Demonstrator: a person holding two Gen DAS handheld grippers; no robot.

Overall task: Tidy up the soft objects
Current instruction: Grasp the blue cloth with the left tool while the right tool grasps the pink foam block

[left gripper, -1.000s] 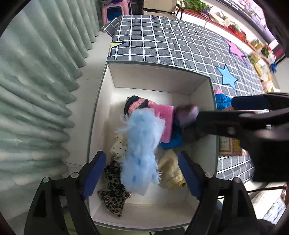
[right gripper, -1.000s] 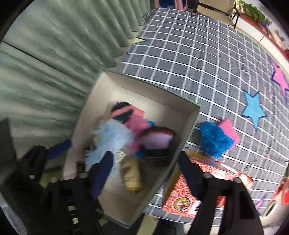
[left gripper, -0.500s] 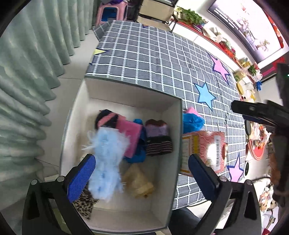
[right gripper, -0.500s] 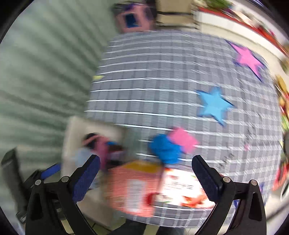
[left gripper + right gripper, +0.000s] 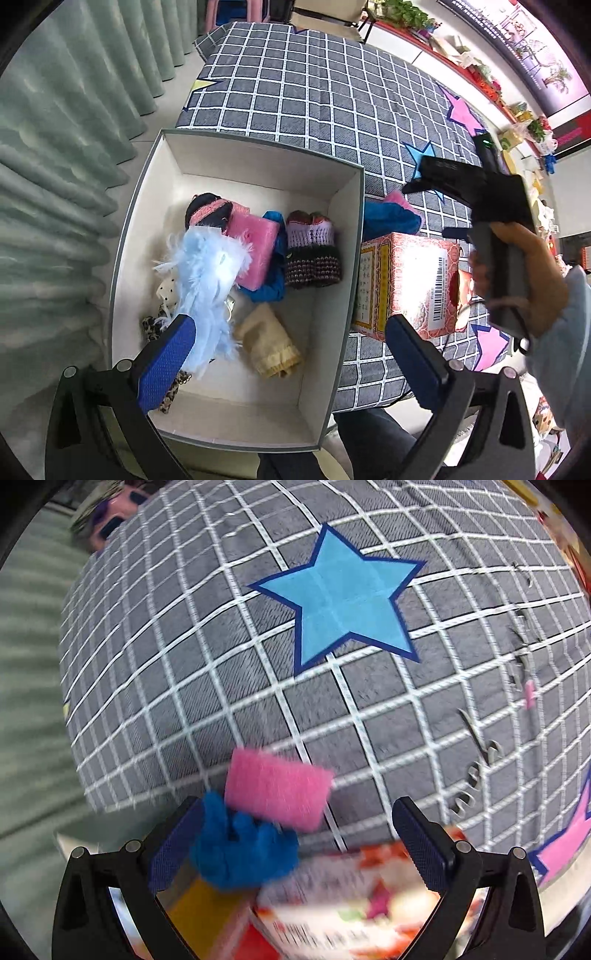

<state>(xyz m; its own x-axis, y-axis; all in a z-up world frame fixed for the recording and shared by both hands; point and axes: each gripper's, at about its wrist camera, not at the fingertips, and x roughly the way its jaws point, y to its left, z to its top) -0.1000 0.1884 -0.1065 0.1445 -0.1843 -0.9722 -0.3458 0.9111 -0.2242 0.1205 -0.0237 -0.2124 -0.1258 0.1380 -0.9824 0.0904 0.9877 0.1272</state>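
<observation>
We see the left tool (image 5: 288, 354) hanging over the white box (image 5: 347, 266), its jaws spread wide with nothing between them. Inside the box lie a pale blue fluffy piece (image 5: 207, 280), a pink sponge (image 5: 255, 251), a knitted purple and brown sock (image 5: 312, 247) and a beige cloth (image 5: 267, 341). Just outside the box's right wall, on the checked table (image 5: 221, 672), sit a blue cloth (image 5: 240, 853) and a second pink sponge (image 5: 277, 786), touching. The right tool (image 5: 295, 845) hovers above them, wide open and empty, beside a red carton (image 5: 410, 284).
</observation>
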